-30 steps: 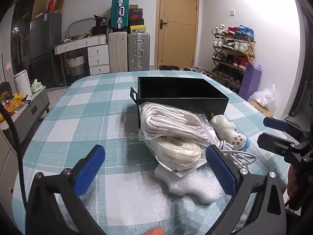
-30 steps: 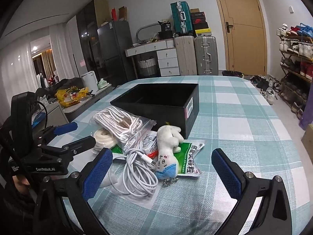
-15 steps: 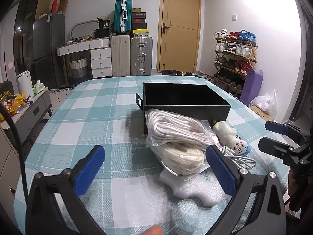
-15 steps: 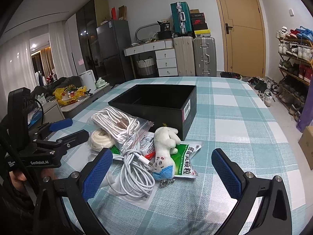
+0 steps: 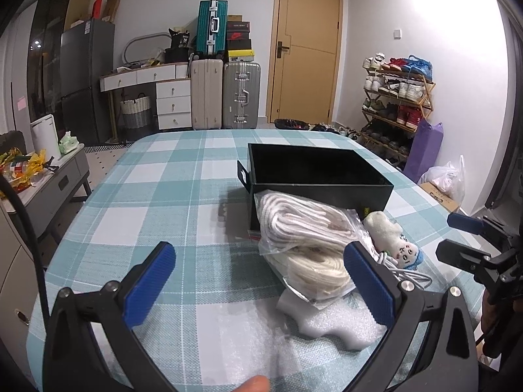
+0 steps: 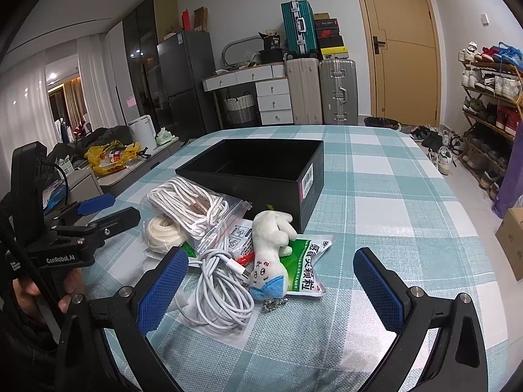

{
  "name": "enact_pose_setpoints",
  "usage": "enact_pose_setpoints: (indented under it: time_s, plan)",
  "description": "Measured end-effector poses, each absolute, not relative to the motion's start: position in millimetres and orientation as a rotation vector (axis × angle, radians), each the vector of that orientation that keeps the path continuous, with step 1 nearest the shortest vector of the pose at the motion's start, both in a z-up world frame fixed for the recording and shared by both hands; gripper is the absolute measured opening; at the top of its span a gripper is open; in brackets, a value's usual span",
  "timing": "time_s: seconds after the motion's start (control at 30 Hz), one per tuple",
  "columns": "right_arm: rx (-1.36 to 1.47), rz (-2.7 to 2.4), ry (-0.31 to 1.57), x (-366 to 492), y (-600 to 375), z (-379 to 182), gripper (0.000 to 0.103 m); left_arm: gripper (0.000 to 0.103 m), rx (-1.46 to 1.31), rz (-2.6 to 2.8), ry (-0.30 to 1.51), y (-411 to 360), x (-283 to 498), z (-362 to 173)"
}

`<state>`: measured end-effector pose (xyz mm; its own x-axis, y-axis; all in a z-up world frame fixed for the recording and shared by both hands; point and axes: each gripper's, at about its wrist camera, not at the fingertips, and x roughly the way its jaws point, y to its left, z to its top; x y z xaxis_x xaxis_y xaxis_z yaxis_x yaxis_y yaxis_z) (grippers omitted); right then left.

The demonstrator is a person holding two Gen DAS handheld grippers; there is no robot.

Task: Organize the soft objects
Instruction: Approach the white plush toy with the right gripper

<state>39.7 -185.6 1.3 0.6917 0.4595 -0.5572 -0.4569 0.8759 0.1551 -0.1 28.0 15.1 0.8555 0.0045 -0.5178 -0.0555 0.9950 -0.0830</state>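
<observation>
My left gripper (image 5: 260,285) hangs over the near side of the checked table (image 5: 157,189), its blue fingers spread wide with nothing between them. I hold it low and level so the pile sits straight ahead. Under its right finger lies a piece of white foam (image 5: 330,321), flat on the cloth. Just past that is the zip bag of white rope (image 6: 193,209), leaning against the near wall of the black box (image 6: 261,179); a smaller coil of pale cord (image 6: 161,233) is tucked under its left end. The box stands open and looks empty, right behind the heap, which I judge makes it the place everything is meant to go.

Further right, a loose white cable (image 6: 222,290) sprawls in loops on the cloth, touching the plush toy (image 6: 269,254), which lies head toward me across a green packet (image 6: 309,266). A small bead chain trails from the toy's head.

My right gripper (image 6: 269,294) is also wide apart and holds nothing, framing cable and toy. I judge no item is packed yet; the toy looks the easiest first pick.
</observation>
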Motion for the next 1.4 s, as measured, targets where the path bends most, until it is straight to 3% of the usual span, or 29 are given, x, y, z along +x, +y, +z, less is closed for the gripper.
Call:
enact_pose_setpoints:
  time_s: [1.3, 1.4]
  plan:
    - [-0.011, 0.492, 0.652, 55, -179, 8, 0.103, 0.103, -0.047, 0.027, 0.52, 24, 14, 34]
    - [-0.02, 0.498, 0.665, 61, -177, 6, 0.098, 0.103, -0.041, 0.026, 0.527, 24, 19, 33]
